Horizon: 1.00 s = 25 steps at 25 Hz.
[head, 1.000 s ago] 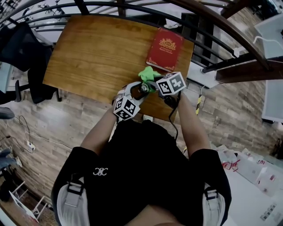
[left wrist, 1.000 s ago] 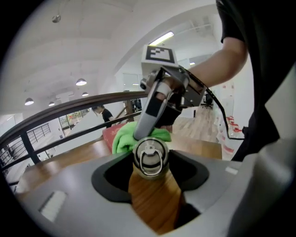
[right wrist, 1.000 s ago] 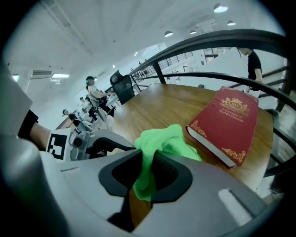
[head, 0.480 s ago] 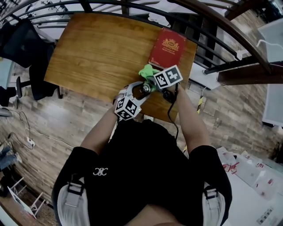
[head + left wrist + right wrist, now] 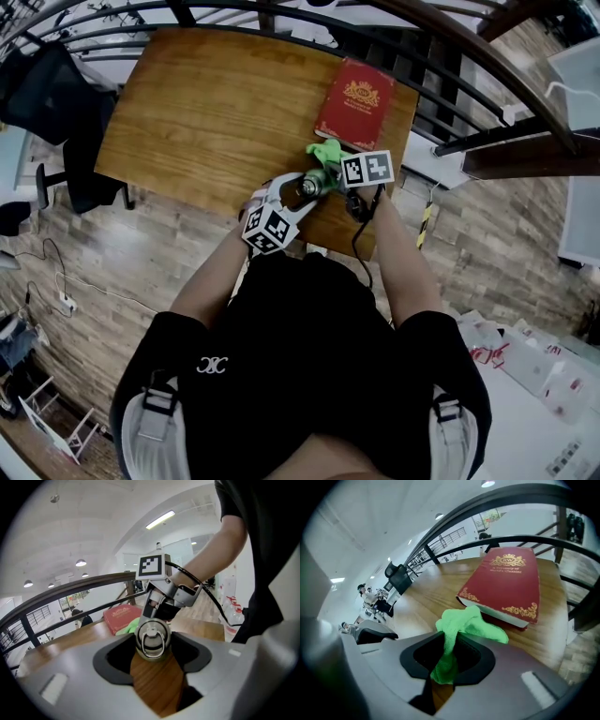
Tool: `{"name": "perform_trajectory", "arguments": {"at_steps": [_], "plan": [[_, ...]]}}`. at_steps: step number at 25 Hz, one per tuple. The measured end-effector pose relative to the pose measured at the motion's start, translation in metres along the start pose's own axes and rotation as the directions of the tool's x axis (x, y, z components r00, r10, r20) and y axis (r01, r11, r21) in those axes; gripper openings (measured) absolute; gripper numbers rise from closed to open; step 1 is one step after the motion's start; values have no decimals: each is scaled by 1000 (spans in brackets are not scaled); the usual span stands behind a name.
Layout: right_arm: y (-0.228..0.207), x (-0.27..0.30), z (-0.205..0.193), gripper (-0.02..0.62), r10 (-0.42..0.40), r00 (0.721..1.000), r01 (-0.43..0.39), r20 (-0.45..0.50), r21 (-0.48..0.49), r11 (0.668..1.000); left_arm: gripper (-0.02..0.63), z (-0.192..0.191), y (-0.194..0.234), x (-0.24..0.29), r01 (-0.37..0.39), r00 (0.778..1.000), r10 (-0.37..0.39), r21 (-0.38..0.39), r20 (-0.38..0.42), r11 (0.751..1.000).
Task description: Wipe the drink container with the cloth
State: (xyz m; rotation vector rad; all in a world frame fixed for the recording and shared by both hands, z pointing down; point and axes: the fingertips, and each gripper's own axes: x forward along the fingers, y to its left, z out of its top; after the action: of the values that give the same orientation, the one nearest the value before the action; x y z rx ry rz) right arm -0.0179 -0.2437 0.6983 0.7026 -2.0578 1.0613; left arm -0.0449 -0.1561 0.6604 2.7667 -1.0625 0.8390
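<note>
A metal drink can (image 5: 306,186) with a pull-ring top (image 5: 152,639) is clamped between the jaws of my left gripper (image 5: 300,192), just above the wooden table's near edge. My right gripper (image 5: 336,169) is shut on a bright green cloth (image 5: 326,152), which it holds against the can's far right side. In the right gripper view the cloth (image 5: 459,630) hangs down between the jaws and bunches above them. In the left gripper view the right gripper (image 5: 159,606) stands directly behind the can, and most of the can's body is hidden.
A red hardback book (image 5: 353,103) lies flat at the table's far right corner, just beyond the cloth. The wooden table (image 5: 206,103) stretches away to the left. Dark curved railings (image 5: 441,56) run behind and to the right of the table.
The right gripper with the cloth has shifted slightly right and turned against the can. The left gripper and can have stayed almost still.
</note>
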Motion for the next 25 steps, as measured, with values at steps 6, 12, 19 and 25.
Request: {"name": "perform_trajectory", "arguments": {"at_steps": [6,12,19,25], "plan": [[-23,-4,-16,61,-47,996,35,73,163,986,295,1,0,3,9,1000,-9,9,-3,1000],[-38,-8,-44,61,-91,989,53,117,290,956,295,0,1,3,15,1000,-14,4,-13,1000],[-30,-14,-59,61,-65,987,15,147,315,949,296,1,1,6,17,1000,-17,1,-20,1000],[-5,-31,-50,61,-17,983,-28,184,236,971,296,4,1,9,14,1000,-14,3,-21,1000]]}}
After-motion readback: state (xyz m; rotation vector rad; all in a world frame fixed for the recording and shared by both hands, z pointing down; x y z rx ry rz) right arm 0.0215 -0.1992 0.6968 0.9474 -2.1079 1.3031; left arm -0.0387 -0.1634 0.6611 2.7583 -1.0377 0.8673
